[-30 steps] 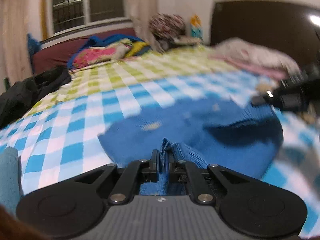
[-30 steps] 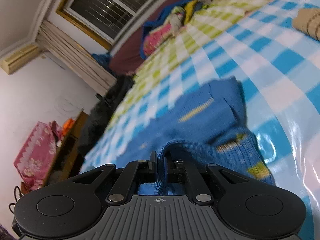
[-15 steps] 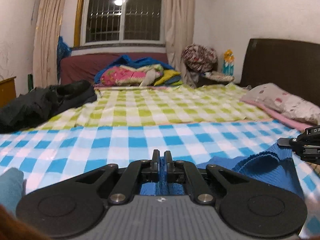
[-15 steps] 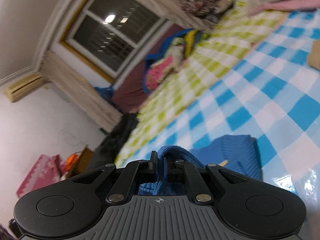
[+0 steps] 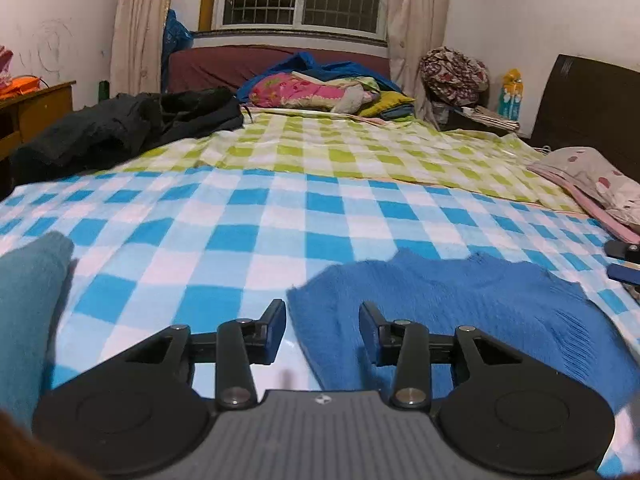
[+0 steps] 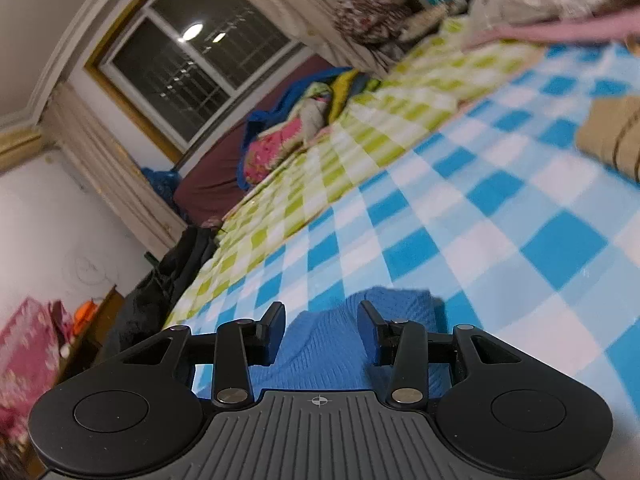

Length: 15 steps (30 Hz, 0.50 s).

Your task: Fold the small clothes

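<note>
A blue knitted garment (image 5: 460, 300) lies folded on the blue-and-white checked bed cover, low and right in the left wrist view. My left gripper (image 5: 322, 322) is open just above its left edge, holding nothing. In the right wrist view the same blue garment (image 6: 324, 340) lies under and between the fingers of my right gripper (image 6: 320, 326), which is open and empty. Part of the right gripper (image 5: 624, 258) shows at the right edge of the left wrist view.
A teal folded cloth (image 5: 28, 304) lies at the left. A tan striped folded garment (image 6: 612, 136) lies at the right. Black clothes (image 5: 120, 128), a bedding pile (image 5: 320, 92), a pillow (image 5: 592, 180) and a green checked sheet (image 5: 340, 152) lie farther back.
Both grippers were shut on the blue garment and carried it up and over; now both have opened and let it go, and it lies on the bed.
</note>
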Tool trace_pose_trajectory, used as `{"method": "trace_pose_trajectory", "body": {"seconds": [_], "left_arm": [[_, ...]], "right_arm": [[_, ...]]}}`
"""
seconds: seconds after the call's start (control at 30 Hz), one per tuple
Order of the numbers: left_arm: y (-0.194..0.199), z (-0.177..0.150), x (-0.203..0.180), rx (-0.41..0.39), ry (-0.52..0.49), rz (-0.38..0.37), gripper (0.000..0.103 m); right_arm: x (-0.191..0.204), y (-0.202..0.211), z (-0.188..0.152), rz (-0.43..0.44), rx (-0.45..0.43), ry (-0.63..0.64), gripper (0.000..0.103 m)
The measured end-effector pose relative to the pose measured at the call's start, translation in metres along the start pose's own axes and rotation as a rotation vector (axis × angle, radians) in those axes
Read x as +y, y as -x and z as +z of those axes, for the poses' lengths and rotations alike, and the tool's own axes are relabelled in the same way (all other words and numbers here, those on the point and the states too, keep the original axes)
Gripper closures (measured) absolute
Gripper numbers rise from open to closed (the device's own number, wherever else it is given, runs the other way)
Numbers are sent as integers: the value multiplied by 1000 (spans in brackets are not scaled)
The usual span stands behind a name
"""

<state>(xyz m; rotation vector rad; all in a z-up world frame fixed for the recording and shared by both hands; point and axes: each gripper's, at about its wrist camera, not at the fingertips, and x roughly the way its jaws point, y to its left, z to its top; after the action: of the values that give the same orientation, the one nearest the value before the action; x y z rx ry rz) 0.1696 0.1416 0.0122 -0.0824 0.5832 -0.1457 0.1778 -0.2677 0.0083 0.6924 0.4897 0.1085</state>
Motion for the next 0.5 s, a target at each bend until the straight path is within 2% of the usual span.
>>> {"method": "trace_pose_trajectory", "body": {"seconds": [0.1, 0.17, 0.3, 0.5], "left_arm": [[3, -6, -8, 3, -5, -24, 48], [0, -9, -12, 6, -26, -15, 46], [-14, -8, -8, 47, 2, -16, 45], [-26, -6, -10, 71, 8, -28, 45]], "right_arm": [[5, -2, -2, -37, 14, 85, 62], [6, -10, -6, -84, 43, 134, 61], [3, -33, -11, -111, 126, 182, 61], [5, -55, -19, -140, 201, 275, 62]]}}
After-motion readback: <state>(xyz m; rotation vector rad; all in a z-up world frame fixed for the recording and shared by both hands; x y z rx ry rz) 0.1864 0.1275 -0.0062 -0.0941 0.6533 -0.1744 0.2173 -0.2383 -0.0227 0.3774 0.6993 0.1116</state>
